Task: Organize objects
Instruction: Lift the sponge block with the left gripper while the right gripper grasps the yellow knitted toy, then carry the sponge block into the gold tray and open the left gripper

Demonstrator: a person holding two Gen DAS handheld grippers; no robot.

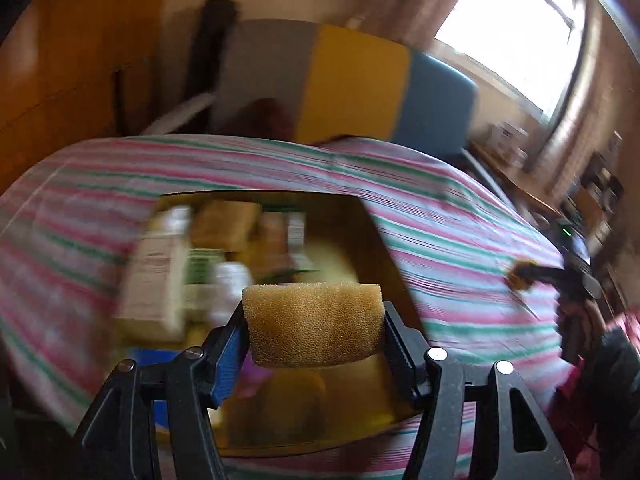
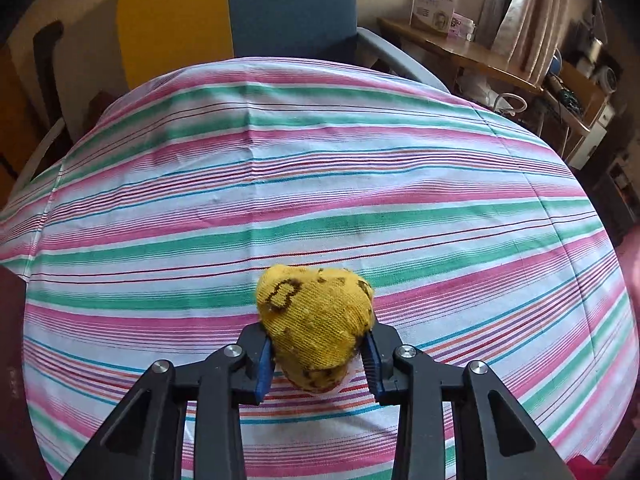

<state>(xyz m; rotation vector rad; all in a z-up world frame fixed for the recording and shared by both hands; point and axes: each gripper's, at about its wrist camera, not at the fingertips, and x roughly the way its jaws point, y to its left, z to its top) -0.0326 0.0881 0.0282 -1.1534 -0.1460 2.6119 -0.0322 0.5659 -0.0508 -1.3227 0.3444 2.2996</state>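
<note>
My left gripper [image 1: 314, 330] is shut on a tan sponge [image 1: 314, 324] and holds it above an open cardboard box [image 1: 384, 252] that lies on the striped tablecloth [image 1: 460, 248]. The box holds several blurred items, among them a pale bottle [image 1: 154, 276] and a brown block [image 1: 228, 222]. My right gripper [image 2: 320, 344] is shut on a balled yellow sock with brown marks [image 2: 316, 316] and holds it just above the striped cloth [image 2: 320, 184]. The right gripper also shows in the left wrist view [image 1: 520, 276], far right, with the sock.
A chair back in grey, yellow and blue [image 1: 360, 88] stands behind the table. A wooden shelf with a white carton [image 2: 434, 6] and clutter is at the right. A window [image 1: 516, 28] and curtains are behind. A wooden cupboard [image 1: 60, 60] is at the left.
</note>
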